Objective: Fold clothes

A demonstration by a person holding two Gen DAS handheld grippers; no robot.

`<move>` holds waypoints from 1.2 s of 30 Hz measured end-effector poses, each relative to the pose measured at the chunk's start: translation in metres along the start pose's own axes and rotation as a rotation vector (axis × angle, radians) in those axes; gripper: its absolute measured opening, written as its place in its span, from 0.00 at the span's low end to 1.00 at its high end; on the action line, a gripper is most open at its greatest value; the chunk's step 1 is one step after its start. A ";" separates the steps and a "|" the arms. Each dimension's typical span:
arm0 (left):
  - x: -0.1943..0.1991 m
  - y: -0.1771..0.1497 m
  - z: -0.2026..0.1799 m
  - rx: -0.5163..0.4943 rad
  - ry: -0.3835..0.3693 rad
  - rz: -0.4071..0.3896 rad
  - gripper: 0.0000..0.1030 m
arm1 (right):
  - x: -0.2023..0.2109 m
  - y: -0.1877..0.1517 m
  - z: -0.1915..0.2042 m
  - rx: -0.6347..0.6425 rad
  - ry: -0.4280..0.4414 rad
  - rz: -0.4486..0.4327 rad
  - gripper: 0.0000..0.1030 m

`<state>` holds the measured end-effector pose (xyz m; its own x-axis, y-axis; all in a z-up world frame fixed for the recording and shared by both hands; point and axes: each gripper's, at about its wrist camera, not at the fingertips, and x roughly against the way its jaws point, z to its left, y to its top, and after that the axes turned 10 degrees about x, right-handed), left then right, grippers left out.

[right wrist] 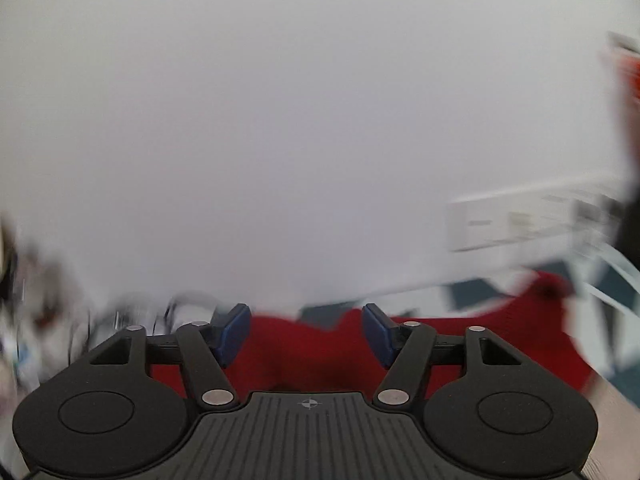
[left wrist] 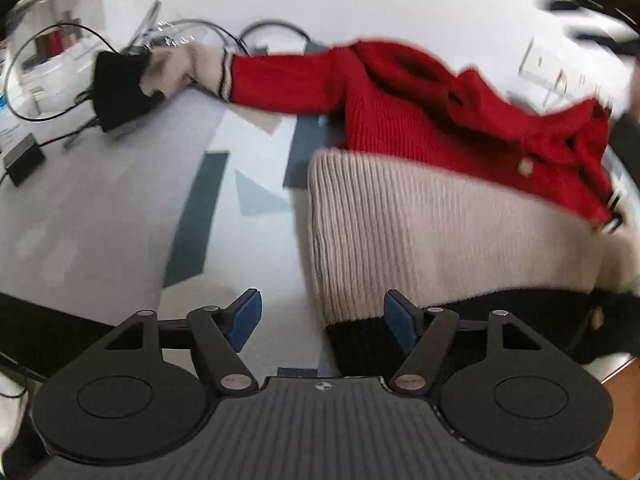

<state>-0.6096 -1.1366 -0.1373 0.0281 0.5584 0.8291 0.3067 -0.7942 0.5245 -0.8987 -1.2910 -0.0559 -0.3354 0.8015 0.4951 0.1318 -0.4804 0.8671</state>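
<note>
- Sweater (left wrist: pixel 420 152): lies spread on the table (left wrist: pixel 100 208), filling the right half of the left wrist view.
- Sleeve (left wrist: pixel 280 80): stretched out leftward from the sweater body, its cuff (left wrist: pixel 120 88) at the far left.
- Cables (left wrist: pixel 48 80) and a small box (left wrist: pixel 22 160): on the table at the far left, around and before the cuff.
- Left gripper (left wrist: pixel 322 320): just above the sweater's near hem corner.
- Right gripper (right wrist: pixel 306 334): over the sweater, wall (right wrist: pixel 300 120) behind.

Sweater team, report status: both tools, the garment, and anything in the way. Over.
Left tool open, empty. Right tool open, empty. Sweater flat on table, one sleeve stretched out. Cables by the cuff.
</note>
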 end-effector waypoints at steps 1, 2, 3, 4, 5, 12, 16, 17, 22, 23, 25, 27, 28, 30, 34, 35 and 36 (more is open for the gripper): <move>-0.006 -0.001 -0.001 -0.008 0.014 0.018 0.67 | -0.029 0.000 0.012 0.077 0.008 0.045 0.57; -0.011 -0.002 -0.003 -0.016 0.028 0.036 0.67 | -0.053 -0.002 0.022 0.136 0.005 0.077 0.57; -0.017 -0.003 -0.004 -0.024 0.041 0.054 0.67 | -0.078 -0.005 0.029 0.187 0.006 0.111 0.56; -0.023 -0.004 -0.005 -0.032 0.055 0.072 0.67 | -0.102 -0.009 0.035 0.223 0.006 0.142 0.56; -0.028 -0.005 -0.007 -0.040 0.069 0.090 0.67 | -0.125 -0.013 0.038 0.241 0.007 0.171 0.56; -0.037 0.012 -0.015 -0.033 0.052 0.156 0.14 | -0.231 -0.031 0.053 0.380 0.009 0.391 0.24; -0.038 0.012 -0.028 -0.060 0.086 0.151 0.10 | -0.240 -0.002 0.045 0.375 -0.022 0.323 0.07; -0.039 0.013 -0.029 -0.060 0.090 0.152 0.10 | -0.239 0.011 0.039 0.358 -0.041 0.278 0.07; -0.042 0.019 -0.025 -0.011 0.067 0.166 0.10 | -0.249 0.066 -0.005 0.237 -0.198 0.119 0.08; -0.042 0.020 -0.023 -0.003 0.060 0.168 0.10 | -0.254 0.067 -0.012 0.207 -0.211 0.133 0.09; -0.041 0.020 -0.021 0.005 0.049 0.171 0.10 | -0.258 0.064 -0.017 0.172 -0.263 0.168 0.22; -0.039 0.019 -0.021 0.003 0.041 0.169 0.11 | -0.250 0.055 -0.003 0.226 -0.274 0.166 0.47; -0.039 0.018 -0.022 -0.001 0.040 0.168 0.11 | -0.244 0.050 0.007 0.267 -0.264 0.156 0.50; -0.037 0.015 -0.024 -0.007 0.040 0.163 0.10 | -0.232 0.040 0.032 0.354 -0.179 0.153 0.49; -0.034 0.011 -0.028 -0.011 0.029 0.159 0.09 | -0.219 0.016 0.105 0.513 0.211 0.260 0.49; -0.033 0.010 -0.029 -0.013 0.028 0.156 0.09 | -0.218 0.008 0.128 0.572 0.298 0.292 0.49; -0.032 0.009 -0.029 -0.010 0.025 0.155 0.09 | -0.216 -0.002 0.151 0.650 0.357 0.313 0.48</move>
<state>-0.6351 -1.1683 -0.1531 0.0506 0.4232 0.9046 0.2910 -0.8727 0.3920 -0.6855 -1.4099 -0.1561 -0.4567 0.4491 0.7680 0.7485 -0.2726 0.6045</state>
